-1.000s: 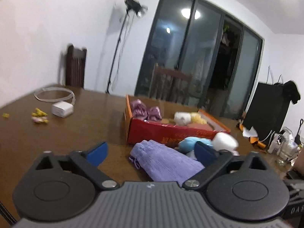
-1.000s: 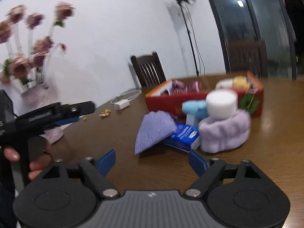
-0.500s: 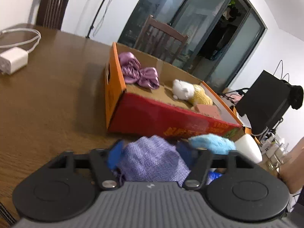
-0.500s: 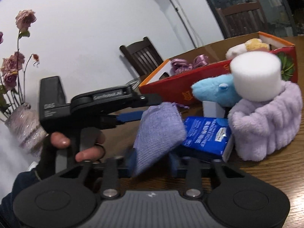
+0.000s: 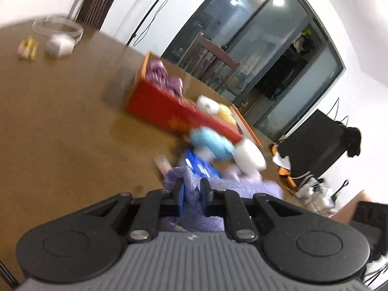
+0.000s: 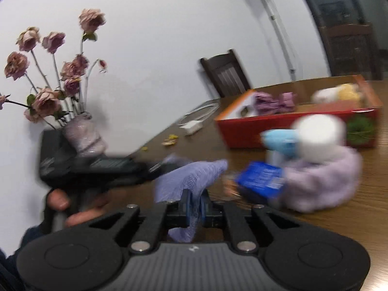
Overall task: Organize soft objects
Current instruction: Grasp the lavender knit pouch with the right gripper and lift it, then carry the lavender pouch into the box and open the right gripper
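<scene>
A lavender cloth [image 5: 191, 195] [image 6: 191, 179] is held by both grippers above the brown table. My left gripper [image 5: 192, 191] is shut on one edge of it; my right gripper [image 6: 195, 205] is shut on another edge. The left gripper also shows in the right wrist view [image 6: 101, 169], at the cloth's left. A red box [image 5: 174, 111] [image 6: 291, 123] beyond holds purple bows [image 5: 165, 77] and a white and yellow plush [image 5: 213, 106]. In front of the box lie a blue plush [image 6: 281, 140], a white foam cylinder [image 6: 317, 131], a fluffy lilac cloth [image 6: 325, 179] and a blue packet [image 6: 259, 179].
A vase of dried roses [image 6: 82, 131] stands at the table's left edge. A white charger with cable [image 5: 60, 44] and small yellow bits [image 5: 26, 49] lie at the far left. Dark chairs [image 6: 225, 72] stand around the table.
Both grippers have closed fully on the lavender cloth and lifted it off the blue packet. Both views have tilted and blurred with the motion.
</scene>
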`<control>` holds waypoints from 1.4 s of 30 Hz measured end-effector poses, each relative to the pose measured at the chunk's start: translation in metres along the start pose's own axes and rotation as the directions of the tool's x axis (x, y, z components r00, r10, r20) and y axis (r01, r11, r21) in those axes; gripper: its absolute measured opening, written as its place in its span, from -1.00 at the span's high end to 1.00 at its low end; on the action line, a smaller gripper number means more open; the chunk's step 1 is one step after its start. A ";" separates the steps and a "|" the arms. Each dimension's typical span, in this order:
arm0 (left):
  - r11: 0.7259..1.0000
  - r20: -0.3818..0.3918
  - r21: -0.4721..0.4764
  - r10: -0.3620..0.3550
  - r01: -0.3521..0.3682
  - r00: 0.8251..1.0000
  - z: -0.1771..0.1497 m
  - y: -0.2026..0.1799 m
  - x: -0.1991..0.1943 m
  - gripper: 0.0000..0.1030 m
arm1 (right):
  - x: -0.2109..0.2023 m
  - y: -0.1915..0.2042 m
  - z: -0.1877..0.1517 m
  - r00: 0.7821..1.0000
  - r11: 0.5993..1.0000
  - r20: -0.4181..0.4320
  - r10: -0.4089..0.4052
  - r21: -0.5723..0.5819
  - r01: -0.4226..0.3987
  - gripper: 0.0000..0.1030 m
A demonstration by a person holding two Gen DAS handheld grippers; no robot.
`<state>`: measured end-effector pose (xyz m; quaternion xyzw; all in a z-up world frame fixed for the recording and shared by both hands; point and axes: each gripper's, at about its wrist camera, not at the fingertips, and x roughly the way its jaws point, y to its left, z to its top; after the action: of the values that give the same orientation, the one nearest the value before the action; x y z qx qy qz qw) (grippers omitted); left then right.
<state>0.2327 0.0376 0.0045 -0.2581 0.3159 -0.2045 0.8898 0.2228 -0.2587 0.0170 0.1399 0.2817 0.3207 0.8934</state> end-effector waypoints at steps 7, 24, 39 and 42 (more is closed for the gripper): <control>0.981 0.056 0.192 0.021 -0.031 0.998 -0.054 -0.047 -0.010 -0.21 | -0.031 -0.019 -0.022 0.953 0.953 0.068 -0.294 -0.049 0.297 0.58; 0.981 -0.040 0.193 -0.007 0.015 0.999 -0.052 -0.049 0.050 0.28 | 0.001 -0.024 -0.047 0.901 0.897 0.028 -0.433 -0.084 0.433 -0.06; 0.942 -0.074 0.282 -0.165 0.179 0.984 -0.042 -0.063 0.033 0.68 | 0.009 -0.003 -0.043 0.908 0.889 0.005 -0.420 -0.197 0.413 0.90; 0.908 -0.019 0.365 -0.215 0.207 0.977 -0.020 -0.077 0.015 0.68 | -0.009 0.008 -0.017 0.939 0.923 0.085 -0.334 -0.173 0.344 0.90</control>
<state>0.2148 -0.0371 0.0294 -0.1229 0.2332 -0.3517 0.8983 0.2026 -0.2573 0.0111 0.0139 0.2466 0.1822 0.9517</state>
